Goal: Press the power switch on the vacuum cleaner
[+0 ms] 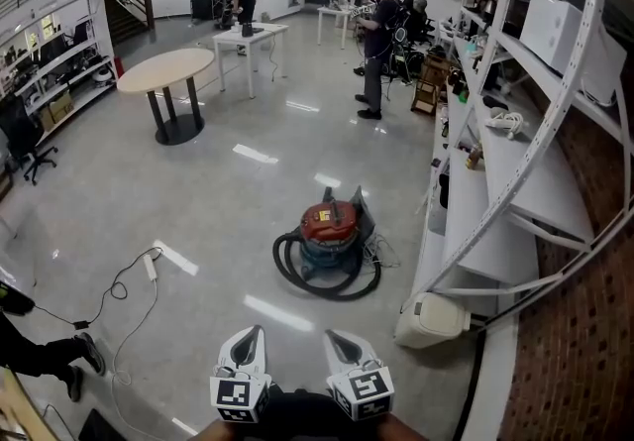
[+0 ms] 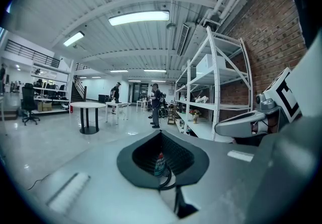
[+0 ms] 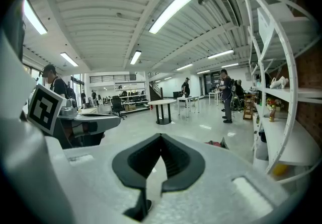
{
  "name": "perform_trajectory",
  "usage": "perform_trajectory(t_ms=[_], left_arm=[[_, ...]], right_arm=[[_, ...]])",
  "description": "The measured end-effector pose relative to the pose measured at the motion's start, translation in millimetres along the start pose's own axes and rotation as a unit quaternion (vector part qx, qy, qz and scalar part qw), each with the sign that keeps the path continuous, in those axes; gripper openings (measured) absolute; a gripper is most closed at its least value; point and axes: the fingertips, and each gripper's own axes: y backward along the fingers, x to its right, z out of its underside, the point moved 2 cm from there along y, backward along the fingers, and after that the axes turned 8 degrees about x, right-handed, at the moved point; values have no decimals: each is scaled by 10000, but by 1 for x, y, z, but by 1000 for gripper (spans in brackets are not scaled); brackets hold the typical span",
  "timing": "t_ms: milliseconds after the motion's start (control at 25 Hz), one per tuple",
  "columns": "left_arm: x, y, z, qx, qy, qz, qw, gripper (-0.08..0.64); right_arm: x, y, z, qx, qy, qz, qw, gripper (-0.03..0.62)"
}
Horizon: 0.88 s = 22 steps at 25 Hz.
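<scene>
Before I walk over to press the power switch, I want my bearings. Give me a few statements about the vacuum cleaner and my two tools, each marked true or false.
1. The vacuum cleaner stands on the floor beside the white shelving. True.
2. The left tool touches the vacuum cleaner. False: both tools are close to you, well short of it.
3. A black hose lies looped round the vacuum cleaner's base. True.
4. The right tool grips the hose. False: its jaws are together with nothing between them.
</scene>
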Motion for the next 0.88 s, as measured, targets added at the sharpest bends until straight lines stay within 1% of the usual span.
perform_trajectory(t_ms=[120, 320, 400, 480, 640, 880], left_arm=[[2, -1, -3, 3, -24, 32, 10000, 14], [1, 2, -5, -37, -45, 30, 10000, 14], [-1, 3, -1, -75, -29, -3, 10000, 14], [-5, 1, -1, -58, -27, -30, 10000, 14], [-10, -12, -14, 76, -55, -6, 10000, 14], [-8, -44, -13, -33, -2, 179, 9998, 14]], right_arm=[[3, 1, -4, -12, -25, 107, 9999, -8], [4, 0, -2, -32, -126, 88, 9999, -8], [7, -1, 2, -88, -113, 149, 9998, -8], [9, -6, 1, -22, -61, 151, 9999, -8], [14, -19, -16, 148, -18, 153, 9998, -8], [31, -38, -20, 199, -23, 218, 9996, -8]])
